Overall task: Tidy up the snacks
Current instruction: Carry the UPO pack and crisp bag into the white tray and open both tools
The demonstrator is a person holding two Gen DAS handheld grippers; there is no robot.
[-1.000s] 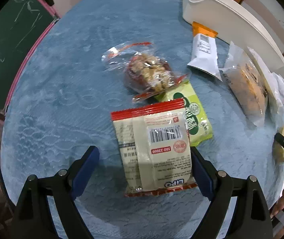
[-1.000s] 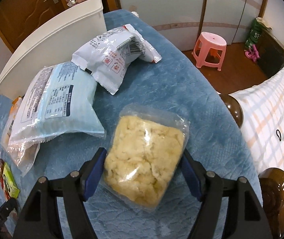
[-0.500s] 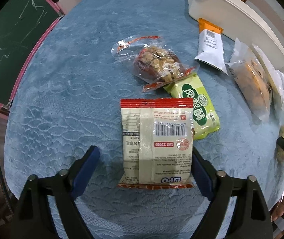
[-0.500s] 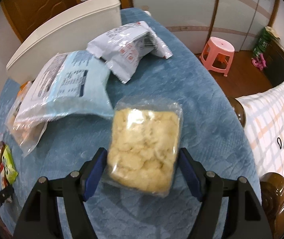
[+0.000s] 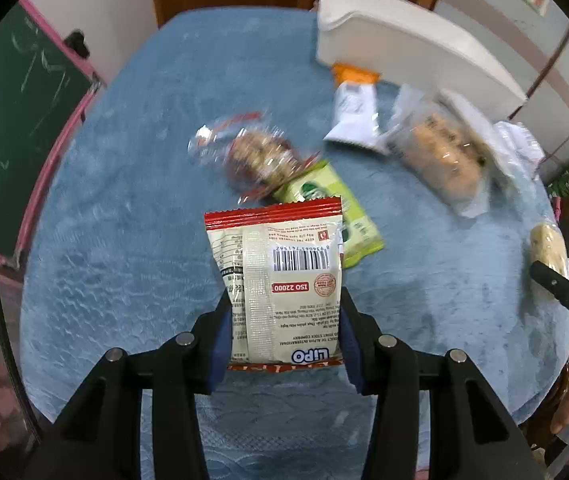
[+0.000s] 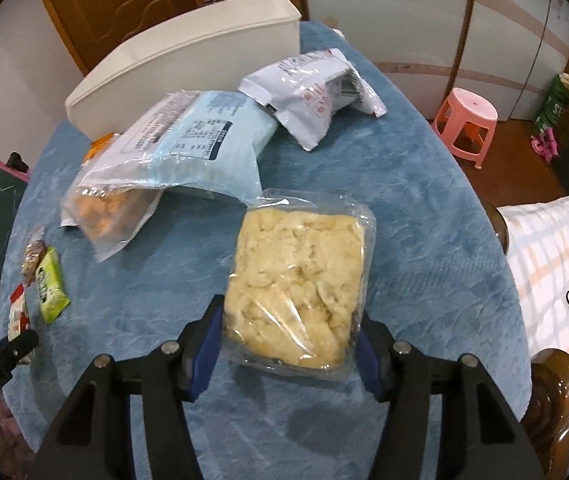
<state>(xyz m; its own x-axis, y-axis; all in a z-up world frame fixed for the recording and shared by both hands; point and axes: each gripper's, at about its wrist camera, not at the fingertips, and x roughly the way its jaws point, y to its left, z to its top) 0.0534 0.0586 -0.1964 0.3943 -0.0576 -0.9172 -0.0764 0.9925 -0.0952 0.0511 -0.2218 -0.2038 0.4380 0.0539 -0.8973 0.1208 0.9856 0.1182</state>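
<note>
The left gripper (image 5: 282, 344) grasps the red-edged snack packet (image 5: 280, 280) above the blue table (image 5: 124, 240); the right gripper (image 6: 288, 344) grasps the clear bag of yellow crackers (image 6: 300, 284), near the white box (image 6: 188, 60).

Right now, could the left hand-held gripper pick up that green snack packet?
Probably not yet: the left hand-held gripper is shut on the red-edged Lipo packet, which also overlaps the green packet just beyond it.

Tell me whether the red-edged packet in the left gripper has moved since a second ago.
Yes. The red-edged packet is lifted off the blue tablecloth, now overlapping the green packet, with the left gripper shut on it.
</note>
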